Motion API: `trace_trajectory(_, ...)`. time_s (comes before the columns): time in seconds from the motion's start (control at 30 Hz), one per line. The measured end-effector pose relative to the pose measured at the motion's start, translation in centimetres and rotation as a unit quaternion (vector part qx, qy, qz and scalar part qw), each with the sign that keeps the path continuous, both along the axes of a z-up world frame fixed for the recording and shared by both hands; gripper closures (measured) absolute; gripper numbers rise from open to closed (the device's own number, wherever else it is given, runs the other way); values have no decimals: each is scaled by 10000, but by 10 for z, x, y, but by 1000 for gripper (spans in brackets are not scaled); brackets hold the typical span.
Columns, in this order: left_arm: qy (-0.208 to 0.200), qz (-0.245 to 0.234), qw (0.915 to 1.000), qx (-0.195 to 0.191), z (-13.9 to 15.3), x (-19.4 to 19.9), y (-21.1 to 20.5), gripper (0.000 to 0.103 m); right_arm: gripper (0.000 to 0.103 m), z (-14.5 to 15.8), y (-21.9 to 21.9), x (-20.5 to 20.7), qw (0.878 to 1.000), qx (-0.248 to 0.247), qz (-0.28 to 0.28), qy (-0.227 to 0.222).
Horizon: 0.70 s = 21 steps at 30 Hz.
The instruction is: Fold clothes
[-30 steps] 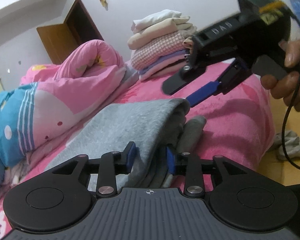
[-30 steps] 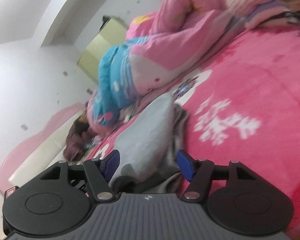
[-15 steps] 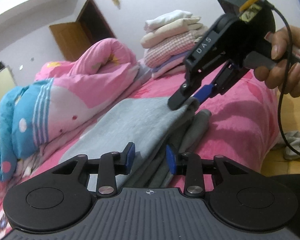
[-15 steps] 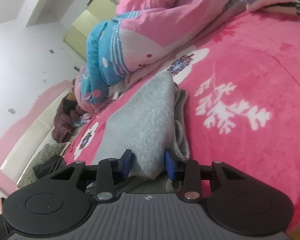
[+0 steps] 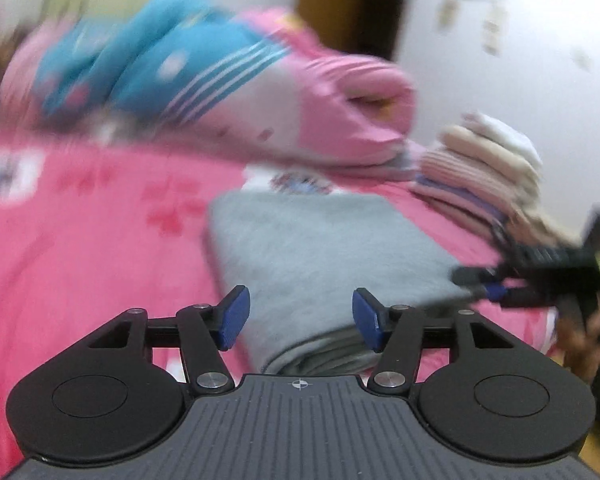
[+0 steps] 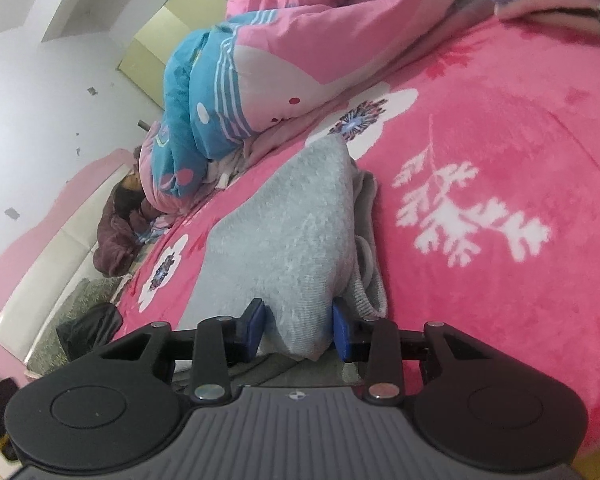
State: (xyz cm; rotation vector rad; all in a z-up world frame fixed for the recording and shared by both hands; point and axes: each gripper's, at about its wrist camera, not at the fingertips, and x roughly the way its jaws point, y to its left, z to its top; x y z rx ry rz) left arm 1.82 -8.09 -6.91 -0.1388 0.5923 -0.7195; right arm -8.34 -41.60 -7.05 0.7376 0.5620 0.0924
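1. Bedroom w/ white walls; everything sits on a bed under a pink blanket [image 6: 500, 128] printed w/ white flowers. A rolled pink-and-blue quilt [image 6: 236, 80] lies along the far side, and a stack of folded clothes [image 5: 484, 168] sits toward the far right corner of the bed in my left view.

2. The task's thing — a grey garment [image 5: 316, 248], already doubled over into a thick pad — lies flat on the blanket near the bed's near edge, just short of the stack. Layers show at its near end.

3. My left gripper [image 5: 300, 316]: the blue pads are apart and still spreading, w/ the garment's near edge lying below and between them but not pinched. This view is badly smeared, so detail is thin.

4. My right gripper [image 6: 298, 330]: its pads are drawing in on a fold of the grey fabric and appear to press it on both sides — I'd call that a grip. In the left view it shows at the garment's right-hand corner [image 5: 496, 290].

5. Step, as I judge it: late in the fold, w/ one end let go and the other end taken up.

6. Next probably calls for carrying the right-hand end over evenly, or lifting the pad toward the stack — keeping the layers from sliding apart.
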Motion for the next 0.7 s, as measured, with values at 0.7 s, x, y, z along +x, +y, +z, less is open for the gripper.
trace_trajectory(0.7,1190,-373,9912,-437,-28,25,14,61,89,-13,-9,-23,9997,245,-9,97)
